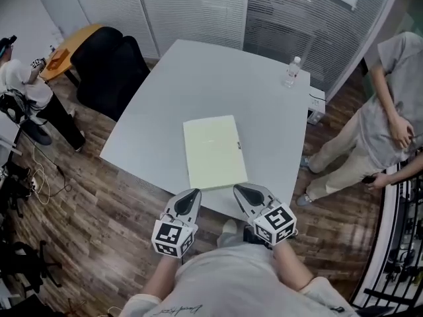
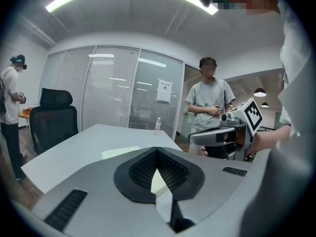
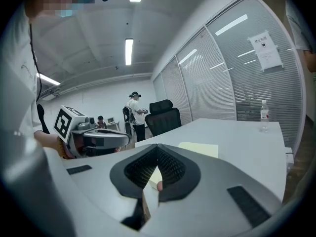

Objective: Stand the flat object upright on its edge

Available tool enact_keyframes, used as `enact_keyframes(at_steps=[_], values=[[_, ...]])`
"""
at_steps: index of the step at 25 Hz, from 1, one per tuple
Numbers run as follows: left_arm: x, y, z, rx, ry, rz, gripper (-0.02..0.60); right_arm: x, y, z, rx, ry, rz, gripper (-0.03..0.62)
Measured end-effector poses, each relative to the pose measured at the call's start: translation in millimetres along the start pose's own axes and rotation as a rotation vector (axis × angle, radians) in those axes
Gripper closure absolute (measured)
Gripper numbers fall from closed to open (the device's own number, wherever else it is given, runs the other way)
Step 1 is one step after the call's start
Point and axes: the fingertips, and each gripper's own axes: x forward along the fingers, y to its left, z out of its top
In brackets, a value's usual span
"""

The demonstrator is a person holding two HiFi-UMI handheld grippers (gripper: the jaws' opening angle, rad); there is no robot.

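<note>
A flat pale yellow-green book [image 1: 213, 152] lies on the white table [image 1: 198, 78], near its front edge. My left gripper [image 1: 190, 197] hovers just short of the book's near left corner, jaws shut and empty. My right gripper [image 1: 246, 192] hovers at the near right corner, also shut with nothing in it. In the left gripper view the book [image 2: 121, 152] shows beyond the closed jaws [image 2: 157, 168], with the other gripper [image 2: 222, 135] to the right. In the right gripper view the book [image 3: 200, 149] lies past the shut jaws [image 3: 157, 168].
A water bottle [image 1: 291, 71] stands at the table's far right corner. A black office chair [image 1: 109, 68] sits at the left side. One person [image 1: 380, 124] stands right of the table, another [image 1: 23, 91] at far left. Glass walls with blinds close the back.
</note>
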Motion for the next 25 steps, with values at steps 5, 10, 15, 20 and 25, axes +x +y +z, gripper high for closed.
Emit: enact_keyframes(at_steps=[5, 10, 15, 20, 25], values=[[19.5, 10.4, 7.8, -0.007, 0.004, 0.036, 0.569, 9.3, -25.1, 1.5, 0.006, 0.019, 0.023, 0.569], [26.3, 16.1, 3.1, -0.013, 0.023, 0.043, 0.569, 20.8, -31.0, 4.1, 0.021, 0.027, 0.033, 0.569], [27.9, 29.9, 5.8, -0.012, 0.034, 0.037, 0.571, 32.5, -31.0, 7.7, 0.038, 0.027, 0.017, 0.569], [32.1, 45.1, 9.3, -0.008, 0.052, 0.001, 0.570, 39.1, -29.0, 10.1, 0.053, 0.034, -0.013, 0.569], [39.3, 53.9, 9.9, -0.024, 0.052, -0.041, 0.570, 45.8, -35.5, 10.4, 0.061, 0.044, -0.043, 0.569]])
